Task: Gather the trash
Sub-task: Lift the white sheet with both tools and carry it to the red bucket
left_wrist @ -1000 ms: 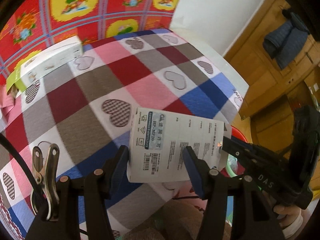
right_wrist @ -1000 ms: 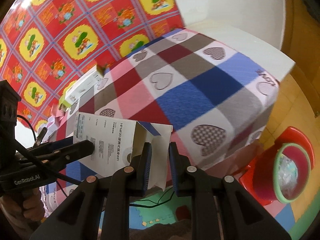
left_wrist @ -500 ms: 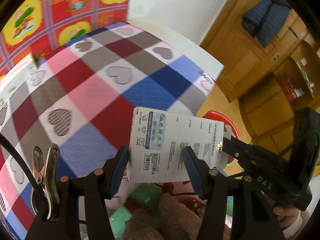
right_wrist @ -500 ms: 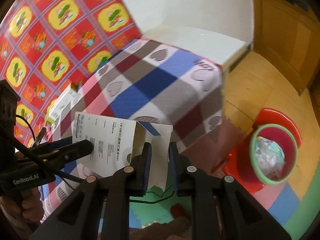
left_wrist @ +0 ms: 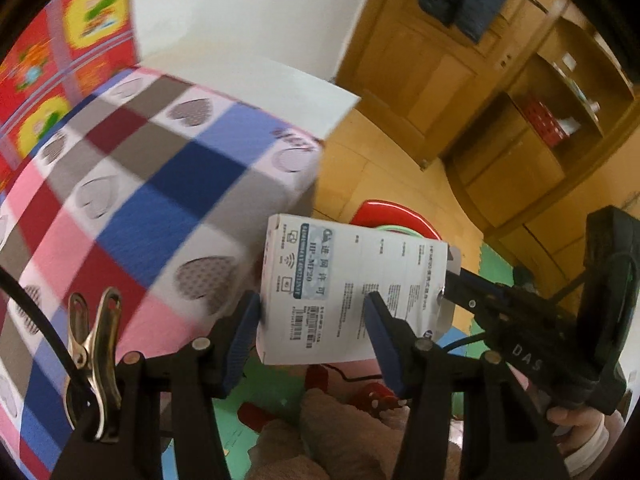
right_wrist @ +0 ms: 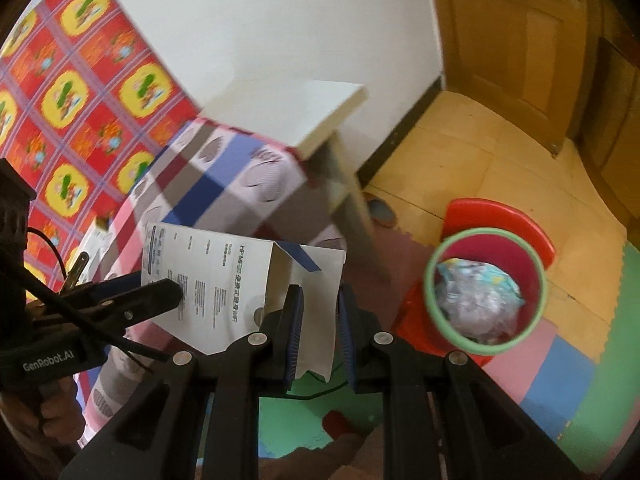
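**Right wrist view: box swung off the table toward the bin**

Both grippers carry the white cardboard box [right_wrist: 224,280] together. A second ago it hung over the checked tablecloth [right_wrist: 224,184]; now it hangs past the table edge, nearer the red trash bin [right_wrist: 486,292]. The right gripper [right_wrist: 318,320] pinches the open flap; the left gripper [left_wrist: 312,320] is closing, its pads squeezing the box's body. Judged next: release over the bin.

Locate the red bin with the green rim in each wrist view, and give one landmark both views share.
Left wrist: red bin at centre, mostly hidden behind the white box.
Right wrist: bin in full view at right, on the floor, trash inside.
Shared landmark: the heart-patterned checked cloth.
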### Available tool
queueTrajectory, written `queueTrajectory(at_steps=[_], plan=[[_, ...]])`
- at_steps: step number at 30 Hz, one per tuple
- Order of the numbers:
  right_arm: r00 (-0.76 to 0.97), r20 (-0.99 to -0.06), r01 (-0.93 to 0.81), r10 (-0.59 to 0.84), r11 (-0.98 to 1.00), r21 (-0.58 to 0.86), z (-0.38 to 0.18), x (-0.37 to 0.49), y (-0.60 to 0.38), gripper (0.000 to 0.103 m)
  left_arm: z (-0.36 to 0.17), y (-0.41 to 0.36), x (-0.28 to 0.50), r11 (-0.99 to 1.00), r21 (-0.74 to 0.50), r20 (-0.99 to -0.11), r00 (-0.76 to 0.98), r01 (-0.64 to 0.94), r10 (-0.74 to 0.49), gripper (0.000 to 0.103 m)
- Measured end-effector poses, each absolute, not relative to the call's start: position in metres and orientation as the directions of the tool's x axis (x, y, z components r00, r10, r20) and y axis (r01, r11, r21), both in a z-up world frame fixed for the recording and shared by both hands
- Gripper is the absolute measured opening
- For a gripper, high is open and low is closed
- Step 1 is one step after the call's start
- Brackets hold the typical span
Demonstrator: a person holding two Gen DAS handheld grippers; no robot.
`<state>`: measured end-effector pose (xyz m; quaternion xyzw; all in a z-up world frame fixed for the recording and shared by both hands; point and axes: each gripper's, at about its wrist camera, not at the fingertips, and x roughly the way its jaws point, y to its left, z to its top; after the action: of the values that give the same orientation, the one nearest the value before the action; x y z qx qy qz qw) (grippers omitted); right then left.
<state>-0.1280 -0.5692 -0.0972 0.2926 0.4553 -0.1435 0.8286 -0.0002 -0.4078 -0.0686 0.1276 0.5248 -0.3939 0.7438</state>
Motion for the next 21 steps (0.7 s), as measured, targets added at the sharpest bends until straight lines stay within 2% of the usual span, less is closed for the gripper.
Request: queueTrajectory(at_steps=[11,21], plan=[[0.505,-0.862,0.611,-0.030,0.718,0.333,-0.117,-0.173,-0.641,0.020,-0.089,-0.500,-0.038,0.557,-0.210,-0.893,0.075,0.804,-0.445,0.056],[0.456,-0.889,0.691,-0.045,0.648,0.322,-0.168,-0.207,-0.693,0.020,-0.129,-0.570,-0.068,0.446,-0.173,-0.902,0.041,0.878,-0.430,0.056]])
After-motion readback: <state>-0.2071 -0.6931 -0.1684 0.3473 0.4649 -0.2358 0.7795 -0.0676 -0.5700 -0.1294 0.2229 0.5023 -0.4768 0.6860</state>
